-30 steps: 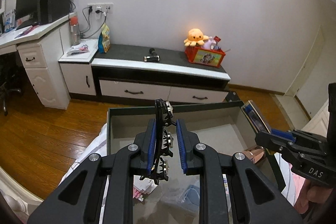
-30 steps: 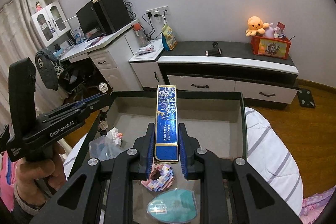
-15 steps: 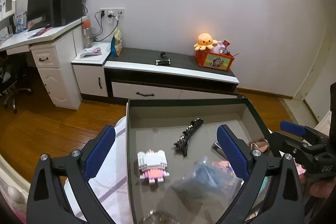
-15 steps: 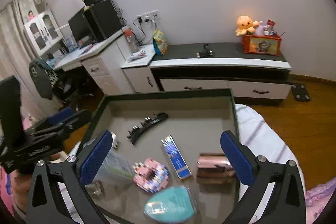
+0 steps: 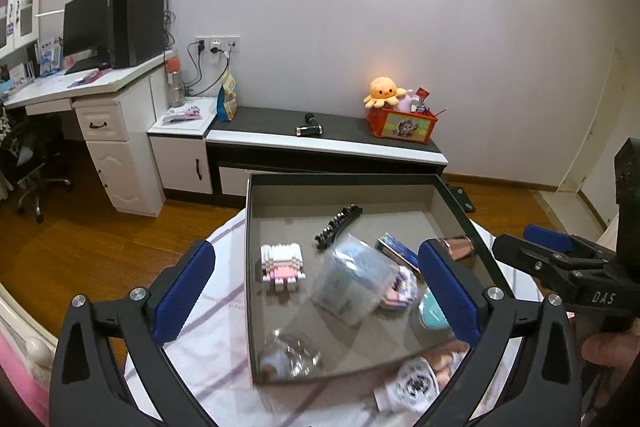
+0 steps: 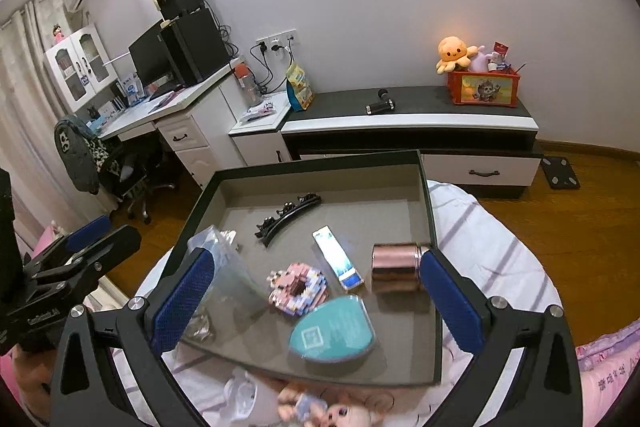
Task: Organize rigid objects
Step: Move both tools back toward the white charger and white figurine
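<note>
Lying loose beside copper tin (image 6: pixel 396 267) in tray (image 6: pixel 428 211), blue box (image 6: pixel 337 257): light, stiff, slick; pinch long sides; left gripper (image 5: pixel 316 287) opening, right gripper (image 6: pixel 316 291) wide, both empty

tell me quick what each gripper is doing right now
left gripper: open, holding nothing
right gripper: open, holding nothing
</note>
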{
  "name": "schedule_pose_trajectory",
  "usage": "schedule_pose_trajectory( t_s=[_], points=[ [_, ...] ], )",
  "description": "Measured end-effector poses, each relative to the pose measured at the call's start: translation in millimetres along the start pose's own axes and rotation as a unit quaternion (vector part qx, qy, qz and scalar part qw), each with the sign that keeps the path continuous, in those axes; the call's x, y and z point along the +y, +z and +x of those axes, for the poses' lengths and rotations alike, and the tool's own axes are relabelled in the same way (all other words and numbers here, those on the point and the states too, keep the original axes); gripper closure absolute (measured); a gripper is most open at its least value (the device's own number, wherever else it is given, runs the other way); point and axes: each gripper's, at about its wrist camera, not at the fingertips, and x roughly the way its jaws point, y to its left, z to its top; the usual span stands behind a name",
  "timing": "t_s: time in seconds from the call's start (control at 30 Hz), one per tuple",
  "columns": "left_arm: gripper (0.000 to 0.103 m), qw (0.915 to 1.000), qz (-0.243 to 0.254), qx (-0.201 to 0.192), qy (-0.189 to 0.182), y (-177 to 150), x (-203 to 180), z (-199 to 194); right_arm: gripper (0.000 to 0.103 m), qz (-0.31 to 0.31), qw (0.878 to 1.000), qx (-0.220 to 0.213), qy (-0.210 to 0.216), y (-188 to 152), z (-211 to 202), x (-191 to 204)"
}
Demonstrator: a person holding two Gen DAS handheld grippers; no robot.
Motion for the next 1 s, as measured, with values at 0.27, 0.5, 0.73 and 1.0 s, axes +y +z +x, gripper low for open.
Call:
schedule_pose_trajectory(
  t_s=[0.27, 0.5, 0.73, 1.0],
  points=[
    [0.0, 0.9999, -0.002, -0.01, 0.003, -25, -11, -42, 0.0, 0.002, 1.0, -0.018, -0.007, -26, -41, 3],
    [0.0, 0.9999, -0.005, -0.01, 0.006, -57, -20, -74, 0.0, 0.007, 0.999, -0.033, -0.007, -48, -75, 3],
    [0.0, 0.9999, -0.008, -0.006, 0.003, -85, -26, -99, 0.0, 0.013, 0.999, -0.04, 0.004, -75, -103, -1],
    [0.0, 0.9999, -0.006, 0.008, 0.002, -119, -36, -117, 0.0, 0.018, 0.999, -0.03, 0.016, -112, -123, 2]
  ],
)
